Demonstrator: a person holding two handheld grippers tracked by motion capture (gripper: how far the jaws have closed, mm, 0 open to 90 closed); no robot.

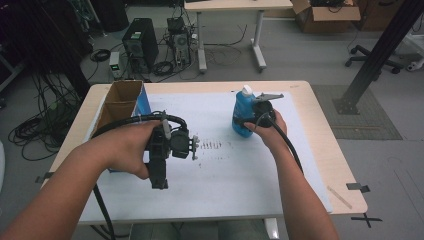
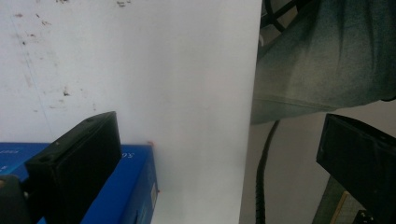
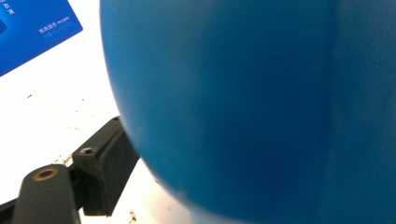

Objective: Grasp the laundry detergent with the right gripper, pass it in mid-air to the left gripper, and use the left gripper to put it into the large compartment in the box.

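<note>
The bottle (image 1: 243, 112) stood upright on the white sheet (image 1: 225, 170), at about one o'clock from the table's centre. The right gripper (image 1: 250, 120) was at it from its four o'clock side, jaws around its body; whether they pressed was unclear. The left gripper (image 1: 159, 181), at eight o'clock, held its jaws wide apart and empty beside the box (image 1: 142, 102).

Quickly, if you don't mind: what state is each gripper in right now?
Left gripper: open, nothing between its jaws.
Right gripper: around the blue bottle; whether the pads press cannot be told.
</note>
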